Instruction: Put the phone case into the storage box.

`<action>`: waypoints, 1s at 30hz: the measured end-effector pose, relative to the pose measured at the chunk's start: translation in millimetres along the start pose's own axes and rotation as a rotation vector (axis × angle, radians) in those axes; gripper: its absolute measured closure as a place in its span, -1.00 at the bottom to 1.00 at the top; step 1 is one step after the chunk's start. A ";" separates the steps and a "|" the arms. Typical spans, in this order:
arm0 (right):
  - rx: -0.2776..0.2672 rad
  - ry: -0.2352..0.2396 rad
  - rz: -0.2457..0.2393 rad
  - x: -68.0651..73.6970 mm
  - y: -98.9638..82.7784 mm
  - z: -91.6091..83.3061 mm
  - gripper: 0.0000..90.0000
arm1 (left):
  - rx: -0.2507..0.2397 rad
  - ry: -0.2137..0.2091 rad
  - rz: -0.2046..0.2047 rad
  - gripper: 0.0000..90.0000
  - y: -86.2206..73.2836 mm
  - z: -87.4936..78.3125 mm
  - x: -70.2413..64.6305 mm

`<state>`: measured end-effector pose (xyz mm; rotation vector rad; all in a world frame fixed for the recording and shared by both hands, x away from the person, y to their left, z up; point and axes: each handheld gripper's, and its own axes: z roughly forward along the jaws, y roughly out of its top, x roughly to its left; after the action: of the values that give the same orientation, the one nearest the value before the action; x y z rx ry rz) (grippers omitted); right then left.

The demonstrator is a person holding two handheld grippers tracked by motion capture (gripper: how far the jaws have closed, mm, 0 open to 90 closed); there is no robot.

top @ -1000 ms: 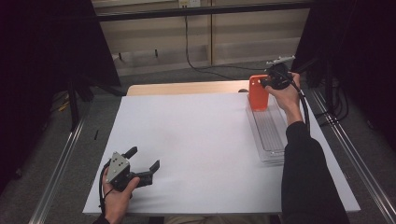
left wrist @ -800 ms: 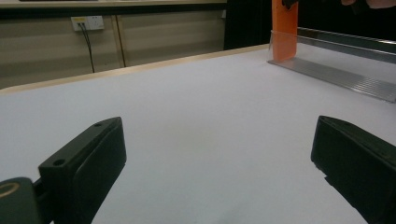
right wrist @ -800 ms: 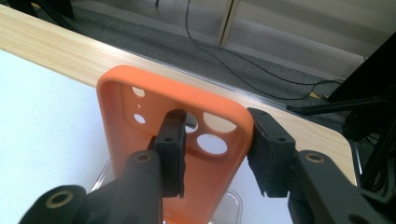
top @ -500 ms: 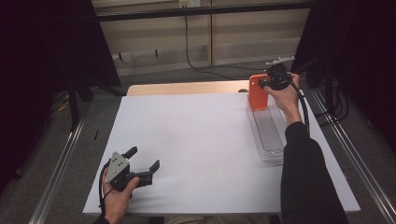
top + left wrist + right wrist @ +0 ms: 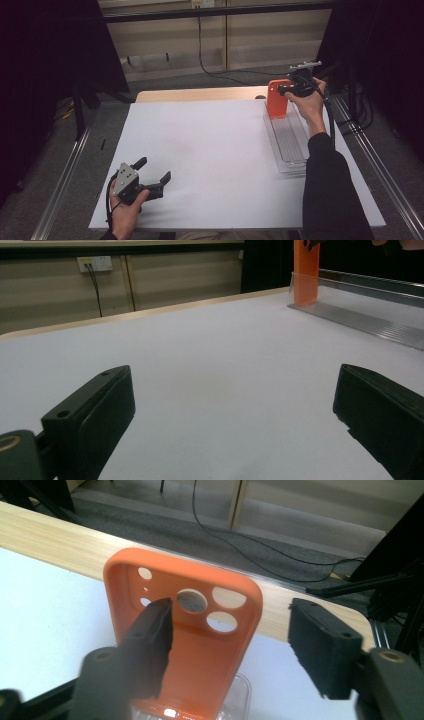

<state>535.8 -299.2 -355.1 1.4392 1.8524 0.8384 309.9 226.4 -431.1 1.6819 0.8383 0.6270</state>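
right gripper [image 5: 230, 645] | jaws just opened, off orange phone case [image 5: 192, 630] | case stands in clear rack [image 5: 290, 142] at 2 o'clock | placement looks done

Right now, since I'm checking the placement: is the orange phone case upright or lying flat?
Upright. The orange phone case stands on end at the far end of the clear tray, camera cutouts uppermost, between the right gripper's just-opened jaws.

A phone case [image 5: 277, 98] stands upright in the far end of a long tray [image 5: 290, 142], at about two o'clock on the table [image 5: 210, 150]. The right gripper [image 5: 289, 90] sits just beside the case's top. The left gripper [image 5: 152, 177] rests at seven o'clock, well apart.
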 end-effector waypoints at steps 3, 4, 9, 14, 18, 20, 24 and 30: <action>-0.010 -0.005 0.016 -1.3 -2.1 -2.4 -0.37 | -0.002 0.004 -0.004 -0.93 0.4 -0.4 -0.3; -0.014 -0.001 0.021 -1.6 -2.7 -3.0 -0.41 | -0.003 0.005 -0.005 -0.93 0.3 -0.4 -0.2; -0.029 0.004 0.046 -3.3 -4.6 -7.8 -0.57 | -0.004 0.006 -0.008 -0.93 0.1 0.2 -0.8; -0.053 0.009 0.077 -4.4 -8.4 -13.0 -0.60 | 0.004 0.003 0.005 -0.93 0.2 0.5 -0.3; -0.062 0.026 0.096 -4.7 -11.4 -15.0 -0.78 | 0.000 0.006 -0.009 -0.93 0.0 0.7 0.5; -0.081 0.040 0.092 -3.4 -13.4 -16.9 -0.85 | -0.002 0.009 -0.010 -0.93 0.1 1.2 1.4; -0.120 0.080 0.124 -1.6 -18.0 -19.7 -0.87 | -0.009 0.008 -0.014 -0.93 1.5 2.8 0.4; -0.166 0.054 0.128 5.6 -21.7 -24.3 -0.81 | -0.015 0.006 -0.023 -0.93 2.3 4.6 0.1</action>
<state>502.9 -300.4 -358.6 1.4541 1.6997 1.0770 313.9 223.4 -430.1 1.6552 0.8547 0.6213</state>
